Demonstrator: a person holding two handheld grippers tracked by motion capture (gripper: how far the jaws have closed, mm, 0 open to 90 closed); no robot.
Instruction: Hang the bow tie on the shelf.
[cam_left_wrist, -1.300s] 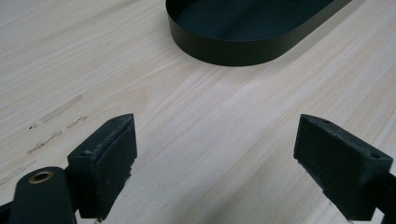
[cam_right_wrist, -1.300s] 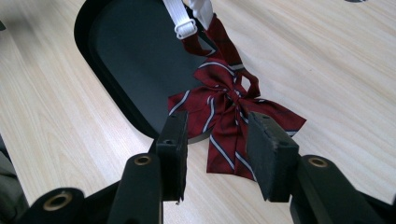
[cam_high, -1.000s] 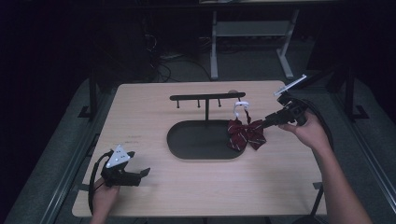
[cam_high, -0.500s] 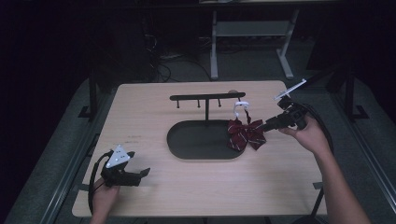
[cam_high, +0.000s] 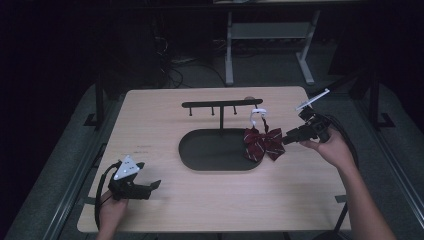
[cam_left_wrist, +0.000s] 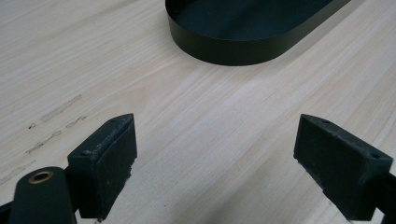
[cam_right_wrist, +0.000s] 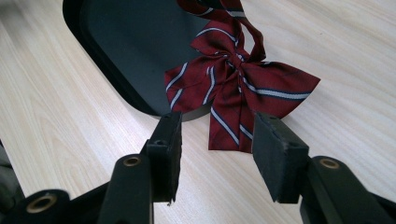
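Note:
A dark red bow tie (cam_high: 263, 143) with pale stripes hangs by a white loop (cam_high: 256, 116) from the right end of a black hook bar (cam_high: 222, 104). Its tails reach the right rim of the stand's black oval base (cam_high: 200, 150). My right gripper (cam_high: 286, 139) is just right of the bow and points at it. In the right gripper view the bow tie (cam_right_wrist: 233, 79) lies ahead, and one tail ends between the tips of the open right gripper (cam_right_wrist: 218, 148). My left gripper (cam_high: 154, 186) rests at the table's front left, open and holding nothing. The left gripper view has its jaws wide apart over bare wood.
The light wooden table (cam_high: 150, 115) ends close behind the left hand. The black oval base (cam_left_wrist: 243, 32) lies ahead of the left gripper (cam_left_wrist: 212, 154). A desk frame (cam_high: 265, 40) and cables stand on the dark floor beyond the far edge.
The right hand and its gripper have sunk a little beside the bow tie. The bow tie hangs about where it did. The left gripper has not moved.

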